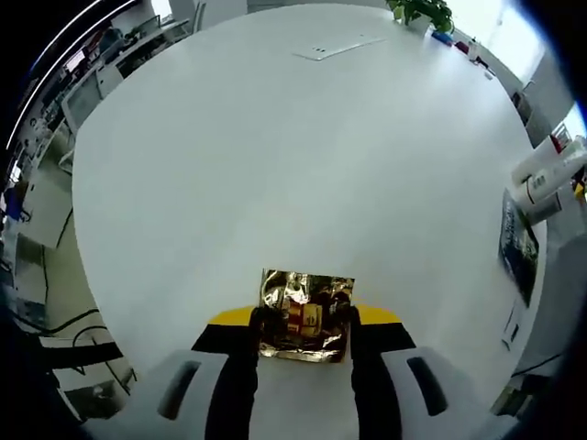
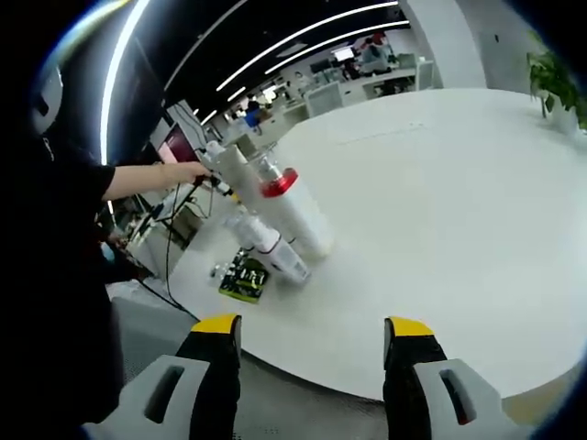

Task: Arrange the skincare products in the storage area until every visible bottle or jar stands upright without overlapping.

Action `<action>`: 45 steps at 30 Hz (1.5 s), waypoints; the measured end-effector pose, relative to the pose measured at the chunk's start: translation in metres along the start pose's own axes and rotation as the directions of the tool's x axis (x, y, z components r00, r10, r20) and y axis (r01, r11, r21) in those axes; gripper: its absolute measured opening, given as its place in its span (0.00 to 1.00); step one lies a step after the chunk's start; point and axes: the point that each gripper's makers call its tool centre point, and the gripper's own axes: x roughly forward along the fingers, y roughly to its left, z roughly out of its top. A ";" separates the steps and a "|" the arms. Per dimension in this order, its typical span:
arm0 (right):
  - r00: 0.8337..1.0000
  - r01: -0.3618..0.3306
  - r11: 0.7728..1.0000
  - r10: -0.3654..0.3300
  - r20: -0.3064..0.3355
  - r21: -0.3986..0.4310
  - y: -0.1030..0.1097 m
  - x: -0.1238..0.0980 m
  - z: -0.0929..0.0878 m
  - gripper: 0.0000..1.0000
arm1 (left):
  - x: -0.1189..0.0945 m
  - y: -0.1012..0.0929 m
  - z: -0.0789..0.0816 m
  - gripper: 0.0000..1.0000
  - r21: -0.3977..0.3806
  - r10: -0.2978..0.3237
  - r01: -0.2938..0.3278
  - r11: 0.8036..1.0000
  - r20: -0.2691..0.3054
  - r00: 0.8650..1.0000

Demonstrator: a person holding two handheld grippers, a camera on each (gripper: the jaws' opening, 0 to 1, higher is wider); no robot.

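Note:
My left gripper (image 1: 305,323) is shut on a shiny gold foil box (image 1: 305,307), held low over the near part of the round white table (image 1: 275,165). White bottles and tubes (image 1: 548,174) cluster at the table's right edge beside a dark packet (image 1: 518,246). In the right gripper view, a tall white bottle with a red band (image 2: 286,197), smaller white tubes (image 2: 273,247) and the dark green packet (image 2: 242,277) sit near the table's left edge. I cannot tell whether the bottles are standing or lying. My right gripper (image 2: 312,353) is open, short of the table edge.
A person's hand (image 2: 186,172) in a black sleeve reaches in behind the bottles. A potted plant (image 1: 422,11) and a sheet of paper (image 1: 335,46) lie at the table's far side. Office desks stand beyond the table.

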 end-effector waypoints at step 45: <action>1.000 -0.003 1.000 0.003 0.005 -0.003 0.002 0.000 0.001 0.63 | -0.002 -0.041 -0.013 0.38 0.090 -0.013 0.024 0.996 -0.118 0.993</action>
